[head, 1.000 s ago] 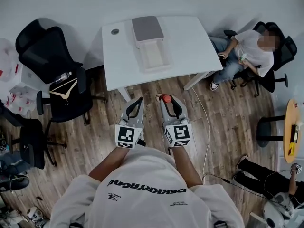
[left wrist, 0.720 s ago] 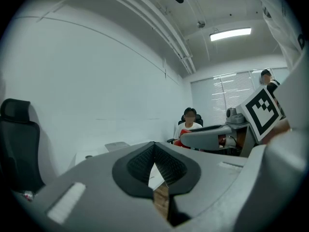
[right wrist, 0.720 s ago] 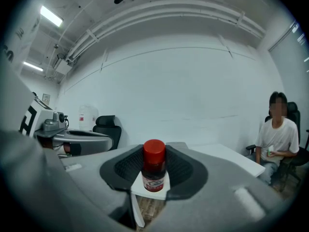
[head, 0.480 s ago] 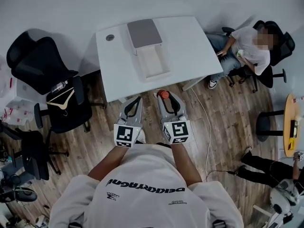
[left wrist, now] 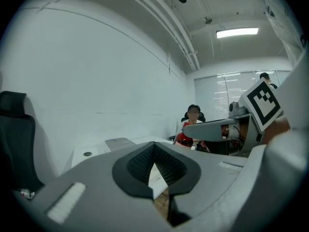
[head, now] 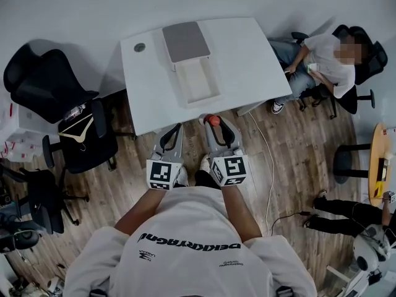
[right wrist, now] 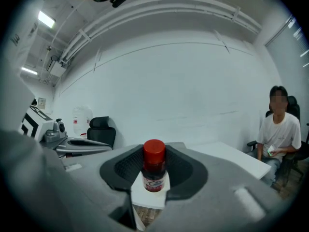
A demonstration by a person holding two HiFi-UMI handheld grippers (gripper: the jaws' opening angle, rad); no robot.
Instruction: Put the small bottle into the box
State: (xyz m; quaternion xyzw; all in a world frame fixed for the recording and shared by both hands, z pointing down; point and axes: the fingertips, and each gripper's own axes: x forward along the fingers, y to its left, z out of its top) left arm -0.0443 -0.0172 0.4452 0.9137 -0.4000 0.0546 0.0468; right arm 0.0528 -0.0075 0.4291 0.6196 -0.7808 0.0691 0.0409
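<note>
Near one box [head: 199, 79], right gripper [head: 215, 126] clamps one small bottle [right wrist: 154, 170]; left gripper [head: 175, 130] sits closed, empty.

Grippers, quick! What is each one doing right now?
Left gripper: closed, empty.
Right gripper: closed on the small bottle.

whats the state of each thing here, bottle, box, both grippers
bottle: upright, red cap on, held off the table, not yet in the box
box: open, lid swung back, nothing seen inside
right hand-held gripper: shut on the bottle
left hand-held gripper: shut, nothing between its jaws
</note>
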